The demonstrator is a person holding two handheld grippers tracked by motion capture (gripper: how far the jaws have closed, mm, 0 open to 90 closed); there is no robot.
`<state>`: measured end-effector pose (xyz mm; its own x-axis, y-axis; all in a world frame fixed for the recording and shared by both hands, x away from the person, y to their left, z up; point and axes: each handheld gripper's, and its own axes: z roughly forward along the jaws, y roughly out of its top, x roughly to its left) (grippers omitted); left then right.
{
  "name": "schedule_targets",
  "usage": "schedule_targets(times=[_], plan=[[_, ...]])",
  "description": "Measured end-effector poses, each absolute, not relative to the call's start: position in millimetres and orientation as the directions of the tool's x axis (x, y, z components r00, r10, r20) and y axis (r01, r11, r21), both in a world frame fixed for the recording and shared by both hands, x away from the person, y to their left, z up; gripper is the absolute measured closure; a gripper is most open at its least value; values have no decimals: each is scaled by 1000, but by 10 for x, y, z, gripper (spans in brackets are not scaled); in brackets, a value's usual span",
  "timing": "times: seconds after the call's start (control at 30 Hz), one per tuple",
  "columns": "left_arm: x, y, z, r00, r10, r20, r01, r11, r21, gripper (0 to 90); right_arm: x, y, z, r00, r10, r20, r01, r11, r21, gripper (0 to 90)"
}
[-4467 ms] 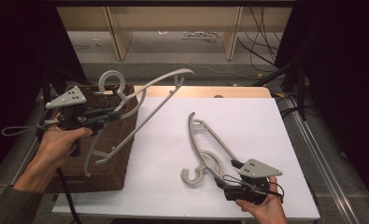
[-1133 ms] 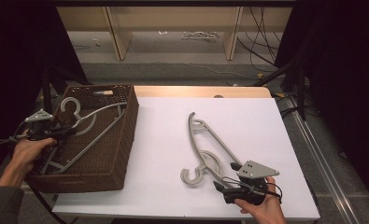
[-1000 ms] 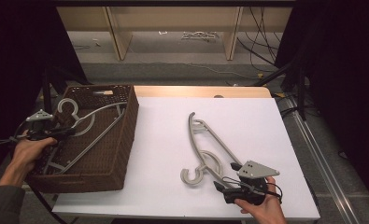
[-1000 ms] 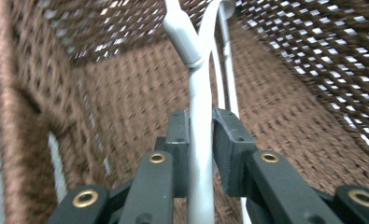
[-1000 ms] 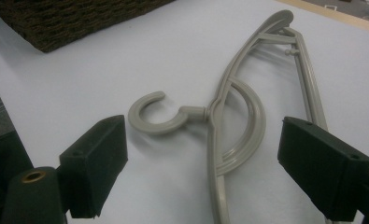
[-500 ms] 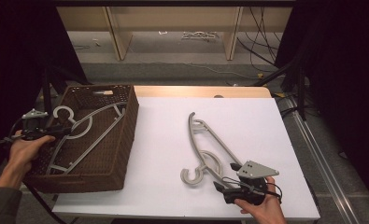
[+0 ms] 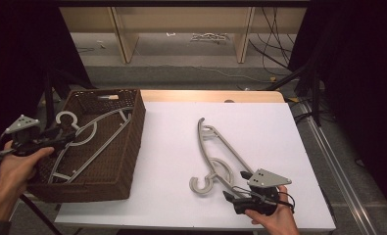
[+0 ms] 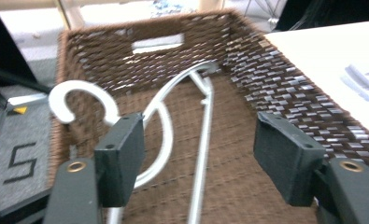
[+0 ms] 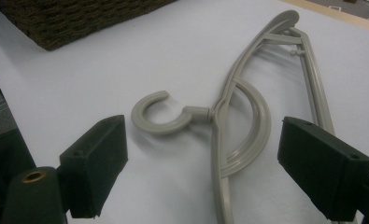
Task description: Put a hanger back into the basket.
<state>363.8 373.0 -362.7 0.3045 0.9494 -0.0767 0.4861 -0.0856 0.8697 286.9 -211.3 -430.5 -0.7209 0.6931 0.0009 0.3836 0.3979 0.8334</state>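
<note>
A: What sits nearest?

B: The right gripper (image 7: 237,198), low at the near right edge of the table (image 7: 171,147), held in a hand (image 7: 274,220). Its jaws stand wide apart with nothing pinched. In the right gripper view the beige hanger (image 9: 240,126) lies flat on the white top just beyond the pads, its hook curling left and its body running away to the far right.

A: Touching it?

B: No. The pads (image 9: 95,158) are off the hanger, one on each side of it.

A: And the hanger's place on the table?

B: Right of centre, hook end near, long end pointing far; the gripper is just beside the near end.

A: The left side?

B: The left gripper (image 7: 59,138) hovers over the left rim of the basket (image 7: 127,147), which stands at the table's left edge. The left hand (image 7: 17,166) holds it from outside the basket. Its jaws have just been opening and now stand spread, gripping nothing.

A: What's between them?

B: In the left gripper view the white hanger (image 8: 182,107) lies below and beyond the pads (image 8: 121,154), inside the basket. Its hook rests up against the left wall; its body slants across the woven bottom toward the far right corner. The pads are clear of it.

A: Farther off?

B: Past the table, a floor with cables (image 7: 279,29) and wooden legs (image 7: 122,34).
</note>
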Motion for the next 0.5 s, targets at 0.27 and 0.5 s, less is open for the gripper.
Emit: schedule_targets(times=[0.27, 0.5], plan=[[3294, 3148, -3553, 419, 903, -96, 380, -78, 922, 249, 2883, -2099, -4329, -724, 690, 3, 381, 397, 835, 167], [3145, 2646, -3571, 530, 839, -128, 305, -47, 951, 211, 2895, -2107, -4343, -723, 691, 6, 379, 389, 840, 168]])
